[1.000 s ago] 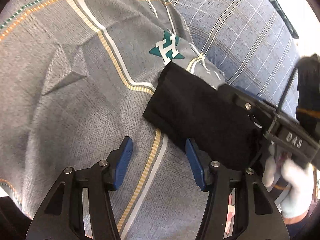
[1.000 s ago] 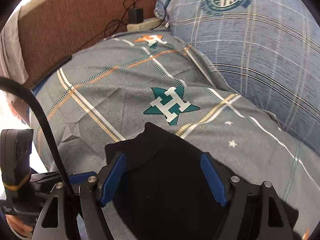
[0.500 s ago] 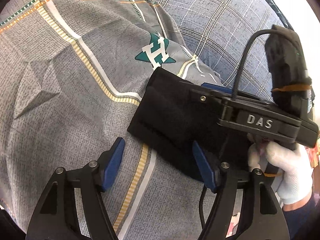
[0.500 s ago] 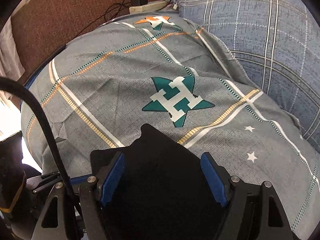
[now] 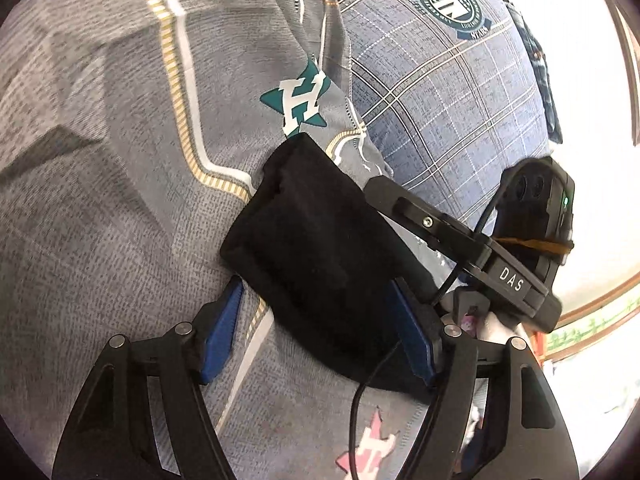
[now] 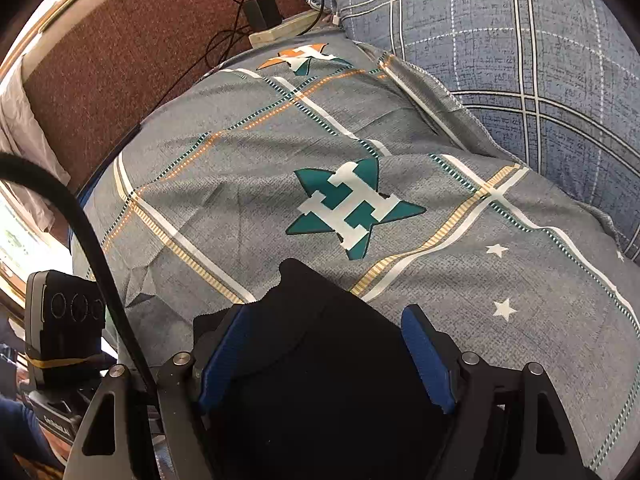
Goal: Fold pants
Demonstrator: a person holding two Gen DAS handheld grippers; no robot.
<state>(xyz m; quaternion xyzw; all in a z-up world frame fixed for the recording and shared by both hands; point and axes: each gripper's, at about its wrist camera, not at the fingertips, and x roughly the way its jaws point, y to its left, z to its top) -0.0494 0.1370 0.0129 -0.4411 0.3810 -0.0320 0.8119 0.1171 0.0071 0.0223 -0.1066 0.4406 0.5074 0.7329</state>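
The black pants (image 5: 320, 248) lie folded into a small thick rectangle on the grey plaid bed cover (image 5: 100, 200). My left gripper (image 5: 316, 332) is open wide at the bundle's near corner. Its right pad sits at the cloth's edge and its left pad is over the bed cover. The right gripper's finger (image 5: 404, 204) reaches over the far side of the bundle. In the right wrist view the pants (image 6: 312, 320) fill the space between the spread pads of my right gripper (image 6: 324, 356), which is open and low over them. The cloth spreads past its left pad.
A blue plaid pillow (image 6: 540, 60) rises on the right behind the bundle. A teal star print (image 6: 348, 208) marks the cover just beyond the pants. A power strip with a charger and cables (image 6: 280, 28) lies by the brown headboard (image 6: 100, 60). A white-gloved hand (image 5: 496, 320) holds the right gripper.
The left jaws have spread wider and the left gripper has rolled and closed in, so the pants' corner now lies between its fingers. The right gripper has moved forward and lower over the bundle.
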